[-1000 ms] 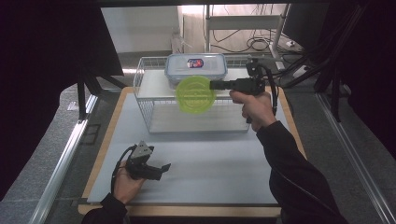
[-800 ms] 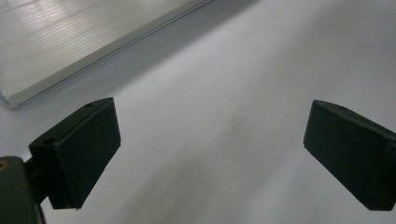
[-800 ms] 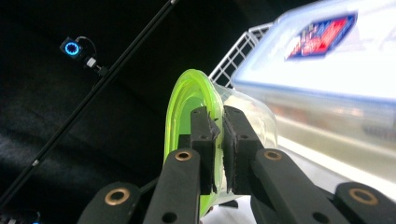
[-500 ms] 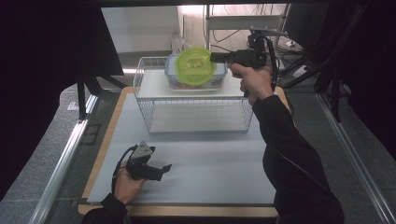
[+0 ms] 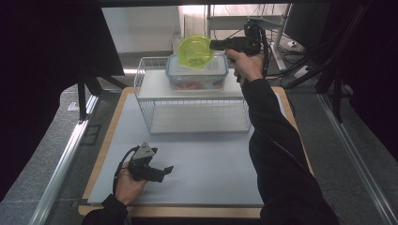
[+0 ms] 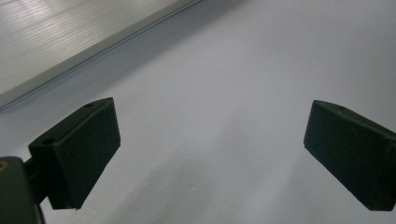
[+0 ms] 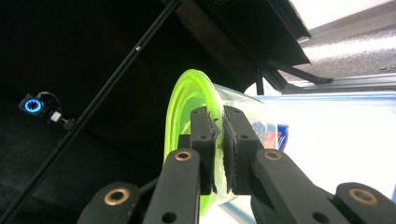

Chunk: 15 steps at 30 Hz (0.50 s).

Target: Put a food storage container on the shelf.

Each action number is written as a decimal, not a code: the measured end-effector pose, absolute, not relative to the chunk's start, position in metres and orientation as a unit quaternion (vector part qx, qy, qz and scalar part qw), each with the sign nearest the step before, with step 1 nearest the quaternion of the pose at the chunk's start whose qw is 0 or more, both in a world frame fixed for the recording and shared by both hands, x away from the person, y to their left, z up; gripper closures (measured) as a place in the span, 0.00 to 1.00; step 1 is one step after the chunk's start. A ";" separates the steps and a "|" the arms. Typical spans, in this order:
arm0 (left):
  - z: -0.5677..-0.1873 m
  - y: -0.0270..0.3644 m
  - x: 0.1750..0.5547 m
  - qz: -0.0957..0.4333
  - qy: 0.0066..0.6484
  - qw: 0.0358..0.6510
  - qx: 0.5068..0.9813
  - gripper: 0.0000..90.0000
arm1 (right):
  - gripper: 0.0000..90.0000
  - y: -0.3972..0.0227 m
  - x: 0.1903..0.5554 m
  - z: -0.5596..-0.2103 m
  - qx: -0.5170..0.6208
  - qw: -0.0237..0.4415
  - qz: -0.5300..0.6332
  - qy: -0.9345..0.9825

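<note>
Both grippers differ: right gripper (image 5: 213,45) pinches the green bowl (image 5: 195,51), seemingly above the lidded container (image 5: 197,75); left gripper (image 5: 166,169) rests wide open.

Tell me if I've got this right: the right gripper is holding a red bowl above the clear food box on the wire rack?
Not quite. The bowl is bright green, not red, as the high view shows. The rest holds: the right gripper is clamped on its rim above the clear food box, which sits on the wire rack.
</note>
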<state>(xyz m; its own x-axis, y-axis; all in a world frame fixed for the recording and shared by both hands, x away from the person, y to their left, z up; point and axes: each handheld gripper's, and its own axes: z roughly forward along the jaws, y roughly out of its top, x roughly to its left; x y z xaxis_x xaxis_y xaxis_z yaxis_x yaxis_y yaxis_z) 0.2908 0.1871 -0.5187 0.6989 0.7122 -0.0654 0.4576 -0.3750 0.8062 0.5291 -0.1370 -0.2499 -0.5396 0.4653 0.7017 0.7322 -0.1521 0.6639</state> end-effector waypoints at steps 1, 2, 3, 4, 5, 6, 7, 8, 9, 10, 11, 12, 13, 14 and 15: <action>-0.519 0.187 0.291 0.146 0.359 0.430 0.815 0.04 | 0.93 -0.137 0.532 -0.251 -0.469 0.117 -0.600 -0.638; -0.519 0.187 0.291 0.145 0.360 0.430 0.816 0.04 | 0.93 -0.136 0.534 -0.252 -0.471 0.121 -0.601 -0.634; -0.520 0.187 0.291 0.144 0.360 0.429 0.816 0.04 | 0.93 -0.136 0.536 -0.253 -0.472 0.124 -0.601 -0.633; -0.520 0.187 0.291 0.144 0.359 0.429 0.816 0.04 | 0.93 -0.136 0.538 -0.254 -0.473 0.125 -0.602 -0.631; -0.520 0.187 0.291 0.144 0.359 0.429 0.816 0.04 | 0.91 -0.136 0.538 -0.254 -0.476 0.121 -0.600 -0.632; -0.520 0.187 0.291 0.143 0.359 0.430 0.816 0.04 | 0.91 -0.135 0.539 -0.254 -0.479 0.110 -0.598 -0.633; -0.520 0.187 0.291 0.143 0.358 0.429 0.817 0.04 | 0.90 -0.135 0.539 -0.254 -0.482 0.098 -0.594 -0.637; -0.520 0.186 0.291 0.142 0.357 0.429 0.817 0.04 | 0.90 -0.134 0.539 -0.254 -0.485 0.088 -0.591 -0.638; -0.520 0.186 0.291 0.142 0.357 0.428 0.818 0.04 | 0.89 -0.134 0.539 -0.254 -0.489 0.081 -0.591 -0.637; -0.520 0.186 0.291 0.142 0.357 0.428 0.818 0.04 | 0.89 -0.133 0.540 -0.255 -0.490 0.081 -0.591 -0.636; -0.520 0.186 0.292 0.141 0.356 0.428 0.819 0.04 | 0.89 -0.133 0.540 -0.255 -0.492 0.079 -0.592 -0.634; -0.520 0.186 0.292 0.140 0.356 0.427 0.819 0.04 | 0.89 -0.133 0.540 -0.255 -0.494 0.073 -0.590 -0.635; -0.521 0.186 0.292 0.140 0.356 0.427 0.819 0.04 | 0.88 -0.132 0.540 -0.255 -0.496 0.065 -0.589 -0.635; -0.521 0.186 0.292 0.140 0.356 0.426 0.820 0.04 | 0.88 -0.132 0.540 -0.254 -0.498 0.059 -0.587 -0.636; -0.521 0.185 0.292 0.139 0.356 0.426 0.820 0.04 | 0.88 -0.131 0.540 -0.254 -0.499 0.057 -0.587 -0.636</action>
